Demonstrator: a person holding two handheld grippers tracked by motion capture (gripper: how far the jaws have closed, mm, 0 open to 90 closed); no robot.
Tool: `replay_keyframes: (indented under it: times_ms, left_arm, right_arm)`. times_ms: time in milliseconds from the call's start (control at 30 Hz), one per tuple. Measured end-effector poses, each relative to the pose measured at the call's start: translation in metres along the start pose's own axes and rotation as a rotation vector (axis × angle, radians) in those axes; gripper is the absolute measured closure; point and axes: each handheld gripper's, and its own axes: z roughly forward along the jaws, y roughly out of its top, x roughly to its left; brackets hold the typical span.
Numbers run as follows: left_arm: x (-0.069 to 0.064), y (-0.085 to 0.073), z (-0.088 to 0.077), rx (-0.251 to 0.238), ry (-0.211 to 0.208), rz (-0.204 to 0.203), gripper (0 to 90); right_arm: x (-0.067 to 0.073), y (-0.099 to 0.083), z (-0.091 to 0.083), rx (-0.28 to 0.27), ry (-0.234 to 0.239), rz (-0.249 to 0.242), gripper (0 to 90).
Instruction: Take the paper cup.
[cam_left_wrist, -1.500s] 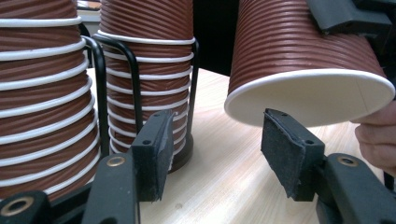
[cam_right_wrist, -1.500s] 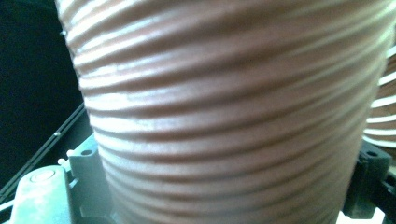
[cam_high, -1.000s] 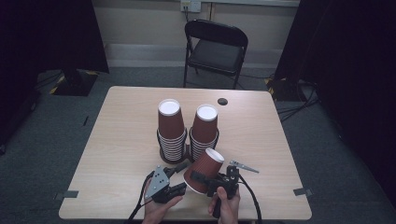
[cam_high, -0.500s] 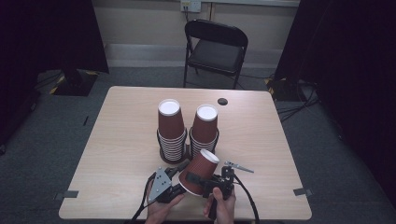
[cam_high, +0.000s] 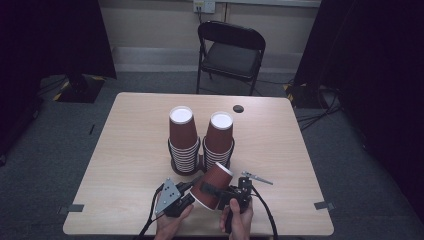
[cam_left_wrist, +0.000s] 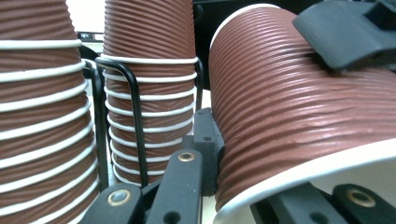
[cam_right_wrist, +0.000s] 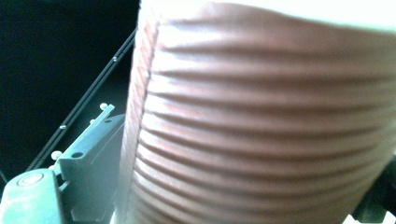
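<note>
Lower centre of the high view: ribbed brown cup (cam_high: 212, 185) tilted above the table (cam_high: 125, 150), before two cup stacks (cam_high: 201, 140). Left gripper (cam_high: 192, 192) just closed, pinching the cup's rim. Right gripper (cam_high: 220, 192) clamped across its side, apparently.

surface: wooden table (cam_high: 125, 150) | on it: two cup stacks (cam_high: 182, 145) in a wire rack
</note>
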Motion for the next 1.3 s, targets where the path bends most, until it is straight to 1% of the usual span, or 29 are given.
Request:
replay_keyframes:
  times_ms: [67,200,267,333,367,400,467,567,600,667,733,767,800,933,1000,1067,1100,1133,1200,1233,1267,1300]
  left_arm:
    - [0.000,0.000,0.000,0.000,-0.009,-0.014,85.5]
    - [0.001,0.000,-0.001,0.007,-0.015,-0.009,85.8]
    - [0.001,0.000,-0.001,0.008,-0.028,-0.023,85.8]
    - [0.001,0.000,-0.002,0.016,-0.035,-0.019,85.8]
    - [0.001,0.000,-0.002,0.012,-0.042,-0.032,85.8]
    - [0.001,-0.001,-0.003,0.009,-0.039,-0.040,85.8]
    - [0.002,-0.001,-0.003,0.015,-0.053,-0.044,85.8]
    - [0.002,-0.001,-0.005,0.020,-0.054,-0.042,85.8]
    - [0.003,-0.001,-0.006,0.023,-0.055,-0.047,85.8]
    - [0.005,-0.001,-0.005,0.048,-0.075,-0.054,85.8]
    - [0.006,0.001,-0.005,0.087,-0.078,-0.043,85.8]
    - [0.006,0.001,-0.005,0.087,-0.078,-0.043,85.8]
    - [0.008,0.003,-0.005,0.112,-0.081,-0.028,85.8]
    - [0.010,0.004,-0.006,0.131,-0.093,-0.028,85.8]
    - [0.010,0.004,-0.006,0.138,-0.093,-0.027,85.7]
    - [0.012,0.004,-0.007,0.145,-0.095,-0.019,85.7]
    - [0.012,0.004,-0.007,0.145,-0.095,-0.019,85.7]
    - [0.013,0.004,-0.008,0.160,-0.099,-0.011,85.7]
    - [0.015,0.005,-0.007,0.169,-0.106,-0.009,85.7]
    - [0.016,0.006,-0.007,0.173,-0.104,-0.010,85.6]
    - [0.017,0.007,-0.007,0.182,-0.093,-0.005,85.7]
    - [0.018,0.008,-0.006,0.188,-0.091,-0.001,85.7]
  right_arm:
    - [0.000,0.000,0.000,-0.001,0.001,-0.002,9.2]
    - [0.000,0.004,-0.003,-0.020,-0.009,-0.012,9.5]
    - [0.000,0.006,-0.004,-0.016,-0.014,-0.022,9.7]
    - [0.001,0.007,-0.005,-0.012,-0.023,-0.037,9.6]
    - [0.001,0.008,-0.006,-0.018,-0.028,-0.037,9.7]
    - [0.001,0.009,-0.007,-0.022,-0.026,-0.036,10.2]
    - [0.001,0.011,-0.009,-0.038,-0.030,-0.040,10.7]
    - [0.001,0.014,-0.011,-0.046,-0.034,-0.047,11.2]
    - [0.001,0.016,-0.012,-0.054,-0.039,-0.054,11.9]
    - [0.001,0.018,-0.015,-0.058,-0.053,-0.070,11.9]
    - [0.000,0.020,-0.016,-0.050,-0.082,-0.083,11.7]
    - [0.000,0.020,-0.016,-0.049,-0.095,-0.096,11.5]
    - [0.000,0.020,-0.017,-0.047,-0.106,-0.113,11.5]
    - [0.000,0.021,-0.018,-0.052,-0.117,-0.152,11.7]
    - [0.000,0.021,-0.019,-0.054,-0.119,-0.157,12.2]
    - [0.000,0.022,-0.020,-0.060,-0.132,-0.162,12.3]
    - [-0.001,0.023,-0.021,-0.066,-0.127,-0.164,12.3]
    - [-0.001,0.024,-0.022,-0.071,-0.131,-0.159,12.3]
    - [-0.001,0.025,-0.024,-0.081,-0.134,-0.164,12.3]
    - [-0.002,0.026,-0.024,-0.084,-0.131,-0.161,12.3]
    - [-0.002,0.027,-0.025,-0.083,-0.139,-0.166,12.3]
    - [-0.002,0.027,-0.025,-0.090,-0.139,-0.176,12.3]
